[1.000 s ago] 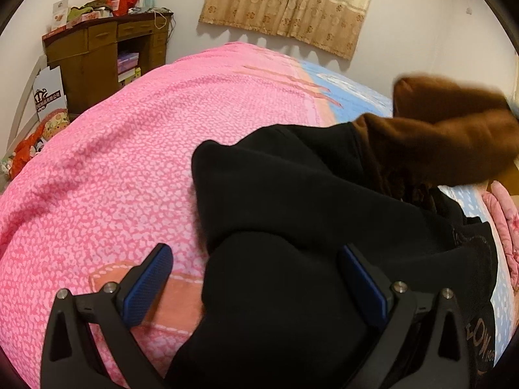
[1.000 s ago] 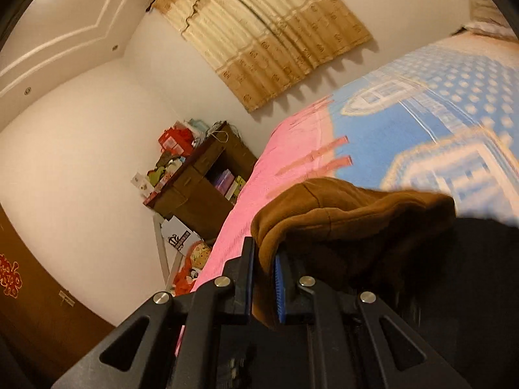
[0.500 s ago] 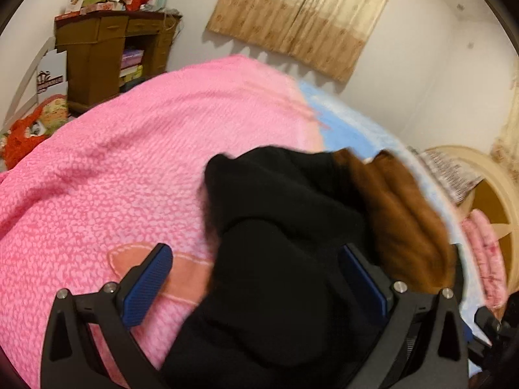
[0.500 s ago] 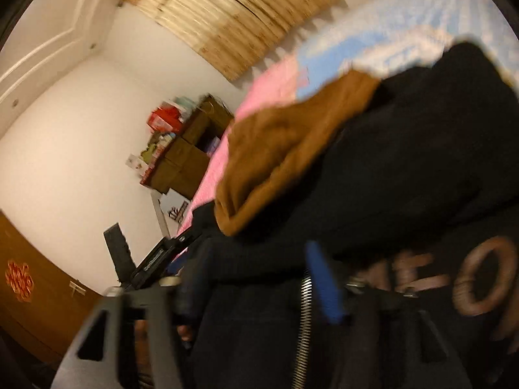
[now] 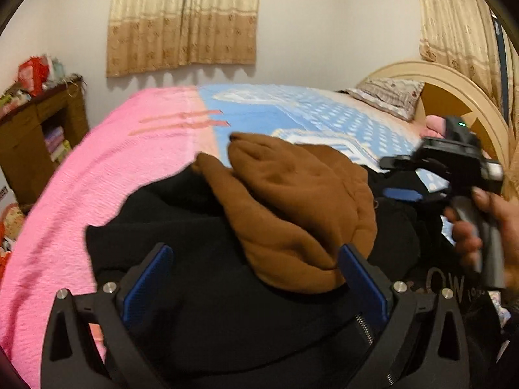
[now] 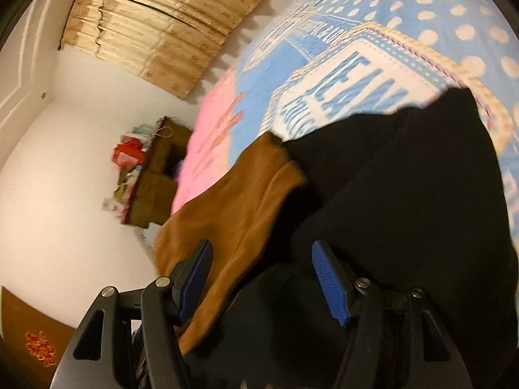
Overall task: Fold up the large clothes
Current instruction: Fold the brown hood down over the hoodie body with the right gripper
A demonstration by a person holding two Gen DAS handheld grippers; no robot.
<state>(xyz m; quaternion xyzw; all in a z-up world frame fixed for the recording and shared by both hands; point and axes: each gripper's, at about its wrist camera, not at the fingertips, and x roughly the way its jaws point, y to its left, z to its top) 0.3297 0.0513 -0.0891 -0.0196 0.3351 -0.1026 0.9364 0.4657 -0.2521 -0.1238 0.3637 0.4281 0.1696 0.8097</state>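
Observation:
A black hoodie (image 5: 194, 227) lies on the bed, its brown hood (image 5: 292, 201) folded down over the black body. My left gripper (image 5: 253, 253) hovers open over the near part of the garment, pads wide apart and gripping nothing. In the left wrist view my right gripper (image 5: 405, 191) is at the right edge, held by a person's hand (image 5: 486, 220). In its own view the right gripper (image 6: 261, 249) is open above the brown hood (image 6: 233, 201) and the black cloth (image 6: 405, 194), its pads clear of the fabric.
The bed cover is pink (image 5: 97, 178) on the left and blue (image 5: 292, 110) on the right. A pillow (image 5: 386, 95) and a rounded headboard (image 5: 454, 97) stand at the far right. A cluttered wooden desk (image 5: 32, 136) is left of the bed.
My right gripper has opened and let go of the brown hood, which now lies on the black body. The right gripper has dropped lower. The left gripper has risen and rolled.

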